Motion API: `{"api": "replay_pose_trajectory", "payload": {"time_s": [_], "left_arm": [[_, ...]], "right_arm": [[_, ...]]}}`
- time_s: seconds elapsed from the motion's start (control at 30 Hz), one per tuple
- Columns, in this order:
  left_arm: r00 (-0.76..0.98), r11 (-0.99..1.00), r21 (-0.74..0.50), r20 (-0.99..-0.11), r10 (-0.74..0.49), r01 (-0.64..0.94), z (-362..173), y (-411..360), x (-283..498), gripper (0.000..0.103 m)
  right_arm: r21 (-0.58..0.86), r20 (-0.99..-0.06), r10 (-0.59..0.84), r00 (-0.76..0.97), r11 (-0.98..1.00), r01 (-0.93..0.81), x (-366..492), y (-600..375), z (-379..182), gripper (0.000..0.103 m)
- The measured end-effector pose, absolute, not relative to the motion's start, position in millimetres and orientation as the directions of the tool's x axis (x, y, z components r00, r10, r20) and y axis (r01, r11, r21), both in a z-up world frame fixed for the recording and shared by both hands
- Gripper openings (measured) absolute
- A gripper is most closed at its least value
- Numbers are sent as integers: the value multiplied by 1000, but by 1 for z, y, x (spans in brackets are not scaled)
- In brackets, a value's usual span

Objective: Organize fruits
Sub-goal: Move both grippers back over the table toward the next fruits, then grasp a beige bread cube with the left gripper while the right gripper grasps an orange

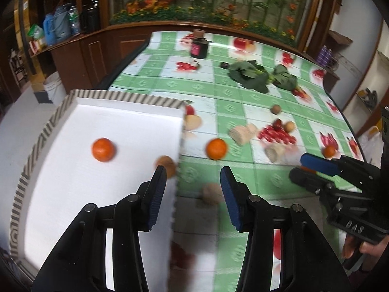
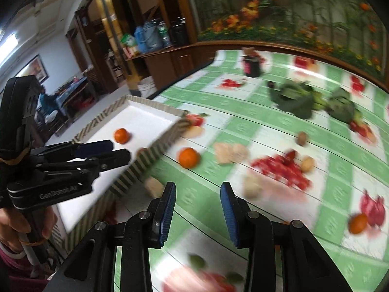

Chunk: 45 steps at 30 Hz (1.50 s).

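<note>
A white box with a striped rim point(image 1: 126, 96) point(image 2: 155, 104) stands on the table's left side. In it lie an orange point(image 1: 103, 150) point(image 2: 121, 135) and a brown fruit point(image 1: 167, 165). More fruit lies loose on the green checked cloth: an orange point(image 1: 216, 148) point(image 2: 188, 157) just right of the box, a brown fruit point(image 1: 211, 193) point(image 2: 153, 186) near the front, another orange point(image 1: 330, 151) point(image 2: 358, 223) at the right. My left gripper point(image 1: 193, 177) point(image 2: 120, 151) is open and empty over the box's right wall. My right gripper point(image 2: 198, 191) point(image 1: 299, 165) is open and empty above the cloth.
Leafy greens point(image 1: 250, 74) point(image 2: 295, 97) and a dark jar with a pink label point(image 1: 198, 46) point(image 2: 252, 65) stand farther back. Small brown fruits point(image 1: 276, 109) point(image 1: 289, 126), a red one point(image 1: 277, 124) and pale chunks point(image 1: 243, 133) lie mid-table. A wooden cabinet runs behind the table.
</note>
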<state>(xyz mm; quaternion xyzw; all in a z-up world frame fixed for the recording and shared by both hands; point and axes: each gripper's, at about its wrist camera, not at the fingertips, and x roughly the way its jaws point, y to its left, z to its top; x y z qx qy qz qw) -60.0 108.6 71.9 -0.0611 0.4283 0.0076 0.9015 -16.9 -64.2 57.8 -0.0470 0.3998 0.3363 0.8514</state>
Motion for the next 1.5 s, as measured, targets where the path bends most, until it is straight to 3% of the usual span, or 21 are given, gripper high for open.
{"api": "replay_pose_trajectory", "payload": {"time_s": [0.47, 1.13, 1.33, 1.5], "left_arm": [[571, 996, -85, -816, -89, 33, 41, 79, -76, 46], [505, 999, -18, -862, -29, 28, 21, 68, -39, 46], [508, 998, -62, -859, -69, 31, 16, 69, -33, 46], [524, 996, -84, -847, -84, 23, 19, 76, -34, 32]], "right_arm": [[187, -752, 427, 503, 869, -458, -35, -156, 26, 40], [140, -785, 394, 478, 865, -482, -1, -138, 11, 45], [178, -770, 427, 473, 857, -484, 3, -137, 6, 33], [189, -763, 438, 475, 854, -485, 3, -138, 7, 32]]}}
